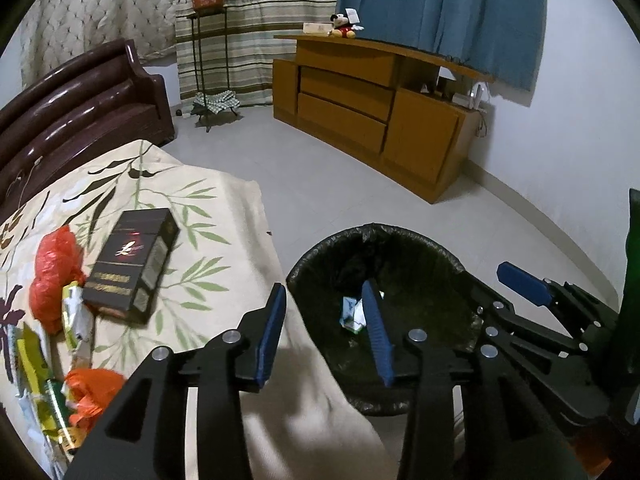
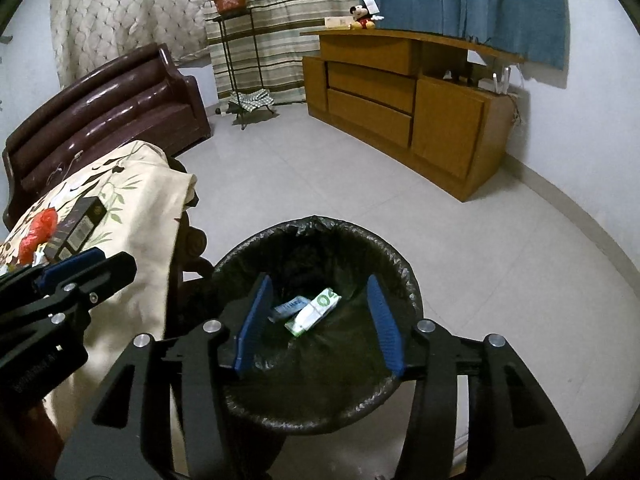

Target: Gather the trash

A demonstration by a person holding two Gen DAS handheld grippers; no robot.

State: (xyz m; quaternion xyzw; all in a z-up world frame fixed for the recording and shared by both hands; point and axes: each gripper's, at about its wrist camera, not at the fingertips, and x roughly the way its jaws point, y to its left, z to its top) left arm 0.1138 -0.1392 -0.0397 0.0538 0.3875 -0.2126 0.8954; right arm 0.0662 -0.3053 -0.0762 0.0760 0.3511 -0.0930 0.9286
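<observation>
A bin lined with a black bag (image 2: pixel 320 408) stands on the floor beside the cloth-covered table (image 1: pixel 224 208). Inside lie a white-and-green wrapper (image 2: pixel 314 314) and a blue-white scrap (image 2: pixel 290 306); the trash also shows in the left wrist view (image 1: pixel 350 314). My right gripper (image 2: pixel 320 320) is open and empty above the bin. My left gripper (image 1: pixel 326 332) is open and empty over the table edge and the bin rim (image 1: pixel 320 258). On the table lie a dark box (image 1: pixel 132 264), red plastic bags (image 1: pixel 54 276), an orange bag (image 1: pixel 92 396) and green-yellow wrappers (image 1: pixel 74 316).
A wooden cabinet (image 1: pixel 360 116) stands against the far wall with a Mickey toy (image 1: pixel 344 26) on top. A brown sofa (image 1: pixel 80 104) and a plant stand (image 1: pixel 208 56) are at the back left. Grey tiled floor (image 2: pixel 360 184) lies between them.
</observation>
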